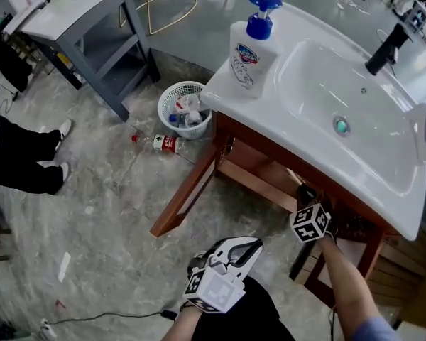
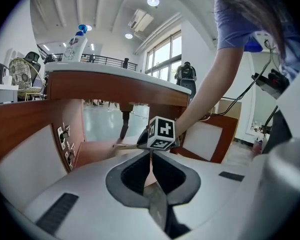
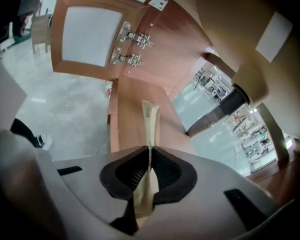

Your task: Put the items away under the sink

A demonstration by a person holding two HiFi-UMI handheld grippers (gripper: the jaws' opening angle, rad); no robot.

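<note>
Grey mottled stone flooring [image 1: 106, 212] is spreading out around a reddish-brown wooden vanity cabinet [image 1: 259, 183], and the work is going on inside its open underside. The right gripper [image 3: 150, 146] is pinching its jaws onto a cream-coloured flat plastic tube [image 3: 151, 121]. One length of the tube is poking forward from the pads over the smooth wooden cabinet floor [image 3: 127, 109] under the sink, and another is bulging behind them. I cannot tell whether its far end is touching the wood. The tube is looking light, soft and squashable, so I am judging that a gentle grip across its broad flat faces is suiting it best, since hard pressure could be deforming it or forcing its contents out. Its glossy skin may also be slipping a little between the ribbed pads. Further out, a framed wooden door with a pale panel [image 3: 90, 36] is standing open on bright metal hinges [image 3: 132, 46], and a dark drain pipe [image 3: 217, 111] is slanting down. The left gripper [image 2: 151, 154] is waiting outside with its jaws together and nothing gripped. Above, a glossy white ceramic basin [image 1: 383, 155] is carrying a white soap bottle with a blue pump [image 1: 250, 55].
</note>
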